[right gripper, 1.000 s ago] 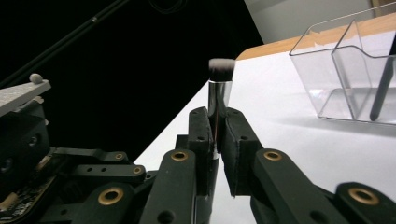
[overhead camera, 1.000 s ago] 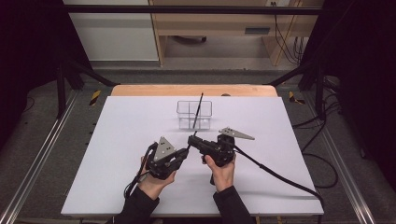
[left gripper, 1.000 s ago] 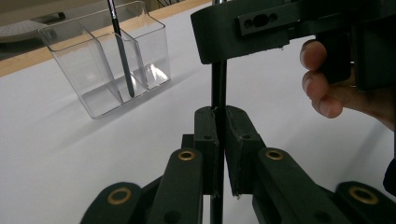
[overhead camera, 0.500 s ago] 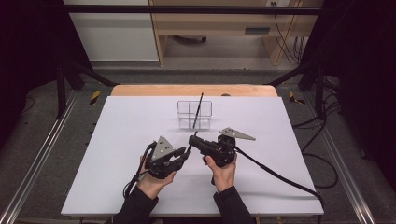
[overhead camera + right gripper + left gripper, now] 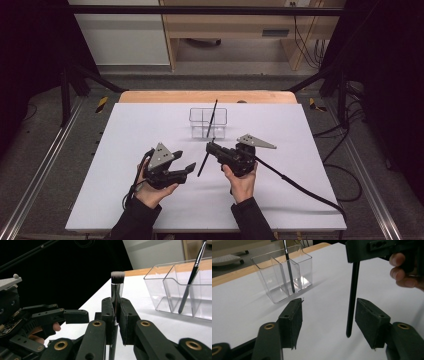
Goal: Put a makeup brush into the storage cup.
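Note:
My right gripper [image 5: 211, 148] [image 5: 117, 308] is shut on a makeup brush [image 5: 117, 287], clamped at its silver ferrule with the white-tipped bristles up. The brush's black handle [image 5: 203, 164] [image 5: 352, 297] hangs down and left, its end just above the table. That handle sits between the jaws of my left gripper [image 5: 189, 169] [image 5: 329, 320], which is open and not touching it. Behind them stands a clear two-compartment container [image 5: 208, 123] [image 5: 284, 277] [image 5: 180, 290]. A thin dark brush [image 5: 213, 116] [image 5: 289, 270] [image 5: 190, 280] leans inside it.
The white tabletop [image 5: 125, 150] stretches wide on both sides of the hands. A wooden edge [image 5: 200, 96] runs along its far side. The right gripper's cable [image 5: 300, 187] trails off to the right front corner.
Almost nothing has moved. The left gripper has edged slightly toward the brush handle, and the right gripper still holds the brush.

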A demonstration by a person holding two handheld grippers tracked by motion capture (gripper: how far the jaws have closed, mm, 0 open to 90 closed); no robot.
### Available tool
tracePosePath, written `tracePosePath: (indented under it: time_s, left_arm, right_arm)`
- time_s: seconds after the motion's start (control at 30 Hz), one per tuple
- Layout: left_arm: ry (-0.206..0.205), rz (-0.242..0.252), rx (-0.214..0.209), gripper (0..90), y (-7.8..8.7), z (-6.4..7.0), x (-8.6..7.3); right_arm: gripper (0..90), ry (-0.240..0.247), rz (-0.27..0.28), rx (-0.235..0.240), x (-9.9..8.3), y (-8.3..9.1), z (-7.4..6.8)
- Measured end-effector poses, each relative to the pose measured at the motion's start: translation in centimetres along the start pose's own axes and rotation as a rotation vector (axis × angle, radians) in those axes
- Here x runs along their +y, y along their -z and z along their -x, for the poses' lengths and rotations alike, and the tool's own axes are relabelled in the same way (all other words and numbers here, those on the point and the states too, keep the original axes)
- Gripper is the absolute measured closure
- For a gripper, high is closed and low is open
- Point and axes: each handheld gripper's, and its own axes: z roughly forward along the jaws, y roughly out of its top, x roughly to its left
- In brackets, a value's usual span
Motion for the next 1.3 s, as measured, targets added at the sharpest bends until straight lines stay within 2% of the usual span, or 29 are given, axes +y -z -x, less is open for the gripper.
tracePosePath:
  time_s: [0.13, 0.5, 1.0, 1.3]
  left_arm:
    - [-0.005, -0.006, 0.008, 30.3, 0.3, -0.6, -0.4]
    - [-0.008, -0.009, 0.018, 20.3, 1.1, -1.8, -0.9]
    - [0.01, -0.032, 0.038, 14.3, 2.1, -3.5, -2.3]
    - [0.037, -0.041, 0.043, 12.1, 2.5, -4.7, -2.9]
  right_arm:
    - [83.8, 0.021, 0.007, -0.015, 0.3, 0.2, 0.1]
    - [83.8, 0.068, 0.02, -0.045, 1.0, 0.7, 0.2]
    - [83.7, 0.139, 0.041, -0.086, 2.5, 1.3, 0.9]
    - [83.7, 0.209, 0.031, -0.137, 3.7, 0.8, 1.2]
